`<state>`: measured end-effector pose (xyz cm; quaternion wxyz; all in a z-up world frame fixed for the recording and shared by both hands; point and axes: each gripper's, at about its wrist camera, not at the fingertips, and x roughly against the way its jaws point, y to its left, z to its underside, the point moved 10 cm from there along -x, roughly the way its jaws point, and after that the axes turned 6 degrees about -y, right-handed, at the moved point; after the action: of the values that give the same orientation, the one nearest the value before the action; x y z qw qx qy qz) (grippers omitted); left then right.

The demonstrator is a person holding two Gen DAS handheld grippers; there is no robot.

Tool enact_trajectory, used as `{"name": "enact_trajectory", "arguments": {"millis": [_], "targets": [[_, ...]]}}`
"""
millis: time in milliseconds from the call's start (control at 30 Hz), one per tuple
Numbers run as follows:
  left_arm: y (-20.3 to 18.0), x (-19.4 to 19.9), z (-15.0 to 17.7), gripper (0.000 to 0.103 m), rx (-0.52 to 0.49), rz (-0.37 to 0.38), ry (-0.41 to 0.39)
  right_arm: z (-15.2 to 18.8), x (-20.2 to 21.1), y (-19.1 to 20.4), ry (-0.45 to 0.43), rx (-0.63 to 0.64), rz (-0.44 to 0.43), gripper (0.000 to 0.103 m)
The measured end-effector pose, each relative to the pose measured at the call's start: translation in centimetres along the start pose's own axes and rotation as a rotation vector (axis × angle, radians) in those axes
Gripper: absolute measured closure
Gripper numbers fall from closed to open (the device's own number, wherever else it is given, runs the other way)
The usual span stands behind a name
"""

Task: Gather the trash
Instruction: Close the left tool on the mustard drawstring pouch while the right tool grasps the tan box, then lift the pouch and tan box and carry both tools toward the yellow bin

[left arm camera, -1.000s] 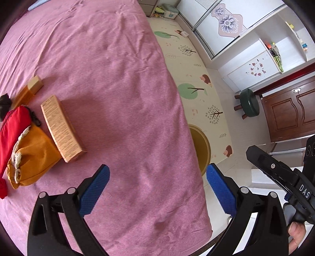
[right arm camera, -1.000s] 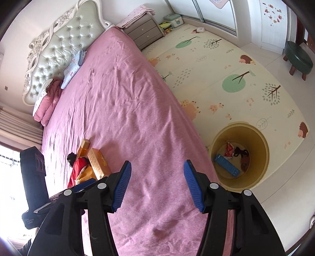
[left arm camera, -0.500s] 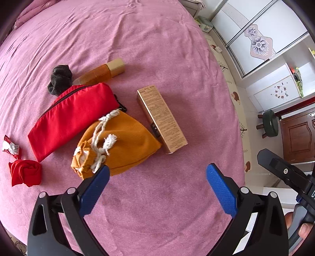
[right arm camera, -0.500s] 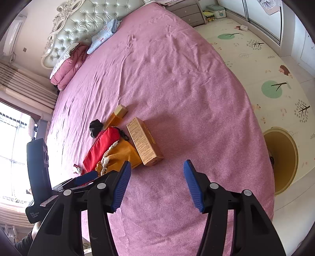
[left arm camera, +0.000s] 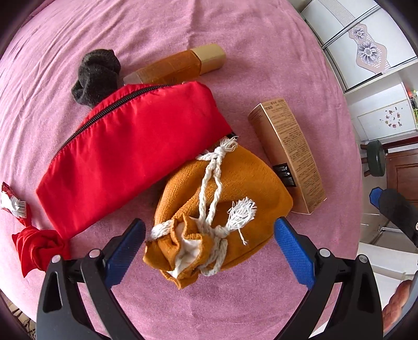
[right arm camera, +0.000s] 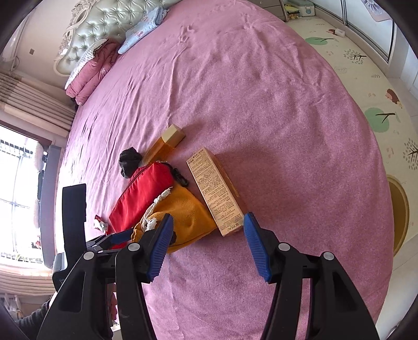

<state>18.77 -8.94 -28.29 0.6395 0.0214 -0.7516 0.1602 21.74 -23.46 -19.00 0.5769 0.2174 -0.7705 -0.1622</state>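
Note:
A pile lies on the pink bed point(left arm camera: 261, 65): a red zip pouch point(left arm camera: 135, 157), an orange drawstring bag point(left arm camera: 224, 209), a gold carton point(left arm camera: 287, 154), an amber bottle point(left arm camera: 177, 65), a black sock point(left arm camera: 96, 75), a red candy wrapper point(left arm camera: 13, 204) and a red crumpled cloth point(left arm camera: 39, 248). My left gripper point(left arm camera: 209, 248) is open, its fingers either side of the orange bag's mouth. My right gripper point(right arm camera: 209, 243) is open and empty, just short of the gold carton's point(right arm camera: 214, 193) near end.
A yellow bin point(right arm camera: 399, 211) stands on the play mat at the bed's right side. Pillows point(right arm camera: 88, 73) and a tufted headboard point(right arm camera: 104, 23) are at the far end. A green stool point(left arm camera: 376, 159) stands by a brown door.
Both grippers swung from the bin side toward the pile and closed in on it. The left now straddles the orange bag; the right nears the carton. Both stayed open.

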Motion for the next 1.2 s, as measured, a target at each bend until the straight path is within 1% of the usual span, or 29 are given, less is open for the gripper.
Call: {"name": "enact_trajectory", "arguments": {"millis": [67, 133, 200, 233, 267, 300, 333, 400, 500, 567, 733, 867, 1000, 1033, 1100, 1133, 1200], "targets": [[0.0, -1.0, 0.2, 0.005, 0.017, 0.033, 0.029, -0.3, -0.7, 0.1, 0.012, 0.015, 0.010, 0.048], [-0.2, -1.7, 0.3, 0.008, 0.035, 0.068, 0.043, -0.6, -1.5, 0.2, 0.025, 0.030, 0.015, 0.048], [-0.2, -2.0, 0.3, 0.019, 0.046, 0.077, 0.042, -0.7, -2.1, 0.3, 0.037, 0.048, 0.019, 0.048], [0.1, -2.2, 0.3, 0.022, 0.055, 0.072, 0.044, -0.8, -2.5, 0.4, 0.045, 0.059, 0.021, 0.048], [0.3, -2.4, 0.3, 0.028, 0.071, 0.074, 0.047, -0.9, -2.8, 0.5, 0.051, 0.068, 0.024, 0.048], [0.7, -2.6, 0.6, 0.034, 0.093, 0.093, 0.056, -0.9, -3.1, 0.6, 0.055, 0.076, 0.028, 0.048], [0.9, -2.7, 0.7, 0.035, 0.109, 0.108, 0.060, -0.9, -3.4, 0.6, 0.060, 0.083, 0.029, 0.048], [1.2, -2.5, 1.0, 0.042, 0.108, 0.120, 0.054, -0.9, -4.0, 0.7, 0.072, 0.096, 0.036, 0.048], [1.5, -1.9, 1.4, 0.050, 0.116, 0.142, 0.046, -0.9, -4.8, 0.7, 0.083, 0.109, 0.045, 0.048], [1.5, -1.3, 1.4, 0.052, 0.121, 0.158, 0.040, -1.0, -5.3, 0.7, 0.090, 0.116, 0.052, 0.048], [1.7, -0.5, 1.7, 0.053, 0.139, 0.192, 0.038, -0.8, -6.9, 0.3, 0.115, 0.160, 0.091, 0.048], [1.7, -0.1, 1.9, 0.053, 0.184, 0.239, 0.040, -0.7, -8.2, 0.1, 0.135, 0.206, 0.123, 0.048], [2.2, -0.1, 2.8, 0.052, 0.219, 0.253, 0.040, -0.7, -9.4, 0.1, 0.156, 0.231, 0.138, 0.048], [2.2, -0.1, 2.9, 0.052, 0.224, 0.256, 0.042, -0.7, -9.7, 0.2, 0.162, 0.235, 0.139, 0.049], [2.1, -0.2, 3.1, 0.052, 0.233, 0.261, 0.038, -0.6, -10.3, 0.3, 0.175, 0.242, 0.138, 0.055], [2.0, -0.1, 3.1, 0.052, 0.237, 0.265, 0.033, -0.6, -10.5, 0.3, 0.180, 0.246, 0.139, 0.060], [2.0, 0.0, 3.1, 0.053, 0.247, 0.271, 0.023, -0.5, -10.7, 0.4, 0.190, 0.243, 0.142, 0.062]]}}
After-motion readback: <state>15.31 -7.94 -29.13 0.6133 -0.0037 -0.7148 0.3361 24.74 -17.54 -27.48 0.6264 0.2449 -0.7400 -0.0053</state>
